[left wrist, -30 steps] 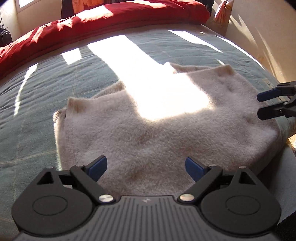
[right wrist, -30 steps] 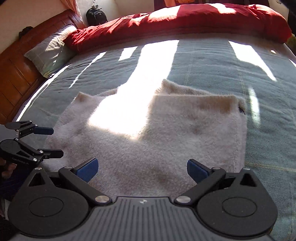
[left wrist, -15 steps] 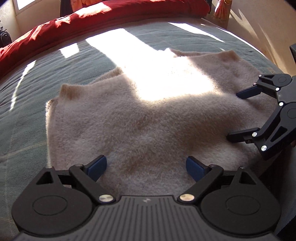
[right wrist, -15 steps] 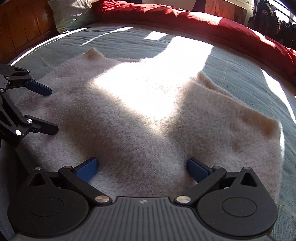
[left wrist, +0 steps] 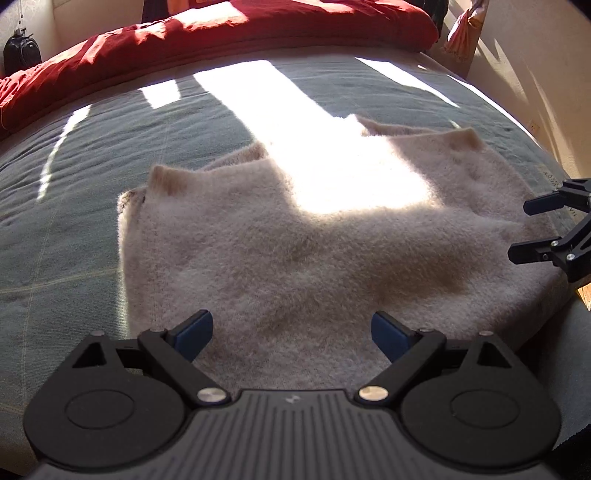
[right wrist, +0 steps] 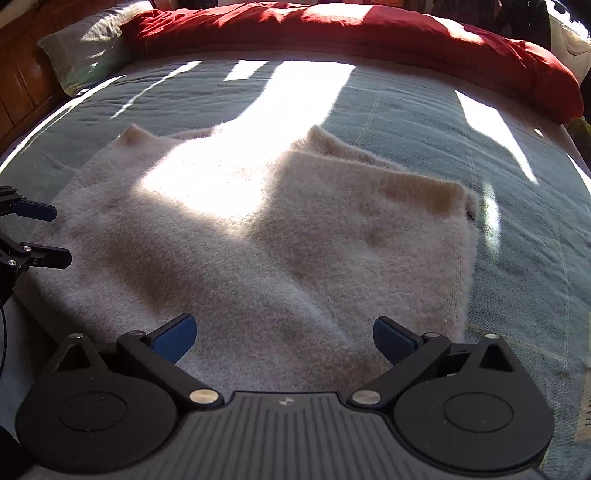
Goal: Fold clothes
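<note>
left gripper [left wrist: 291, 330]: jaws spread wide, nothing in them, hanging over the near edge of the fuzzy garment
right gripper [right wrist: 284, 334]: same deal, wide apart and empty, over the near edge too; it also pokes in at the right side of the left wrist view [left wrist: 521, 229]
fuzzy garment [left wrist: 314, 258]: pale beige fleece thing, lying flat on the bed with layers folded over each other, a couple of corners sticking up at the far edge
bedspread [left wrist: 92, 155]: grey-green, sun stripes across it and over the garment
red duvet [right wrist: 332, 26]: bunched along the far side
pillow [right wrist: 85, 40]: far left corner, next to the wooden headboard [right wrist: 18, 74]
</note>
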### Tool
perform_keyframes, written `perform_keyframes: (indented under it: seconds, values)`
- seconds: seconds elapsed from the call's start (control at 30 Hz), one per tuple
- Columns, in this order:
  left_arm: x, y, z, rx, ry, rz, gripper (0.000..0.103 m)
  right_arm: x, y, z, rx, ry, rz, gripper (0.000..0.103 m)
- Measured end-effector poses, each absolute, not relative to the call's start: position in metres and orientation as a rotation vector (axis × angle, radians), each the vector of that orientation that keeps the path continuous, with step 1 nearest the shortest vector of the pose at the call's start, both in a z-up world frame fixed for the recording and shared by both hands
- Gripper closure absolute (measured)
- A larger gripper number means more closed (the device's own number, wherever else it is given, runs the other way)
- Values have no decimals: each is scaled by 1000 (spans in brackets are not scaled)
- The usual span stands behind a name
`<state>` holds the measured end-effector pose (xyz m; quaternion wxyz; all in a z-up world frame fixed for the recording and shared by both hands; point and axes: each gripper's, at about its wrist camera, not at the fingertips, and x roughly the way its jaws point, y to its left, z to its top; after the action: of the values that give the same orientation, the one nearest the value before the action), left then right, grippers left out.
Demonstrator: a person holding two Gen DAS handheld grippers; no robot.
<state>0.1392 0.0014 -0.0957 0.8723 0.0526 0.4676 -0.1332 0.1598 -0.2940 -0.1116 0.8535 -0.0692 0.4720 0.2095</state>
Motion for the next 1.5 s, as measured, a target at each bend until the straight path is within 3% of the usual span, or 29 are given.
perform_keyframes:
  seconds: [0.27,0.5,0.73,1.5]
  values:
    - [181,-38,-81,162,910,-345,11,171,-296,-118,-123,1010,378,0]
    - [212,-58,-101,140,943,-357,11,171,-301,-127,-104,1025,368,0]
    - [222,-45,-123,93,998,-311,10,171,-306,-132,-91,1024,383,0]
    - [228,-9,-107,42,993,-212,10,171,-306,-136,-97,1022,385,0]
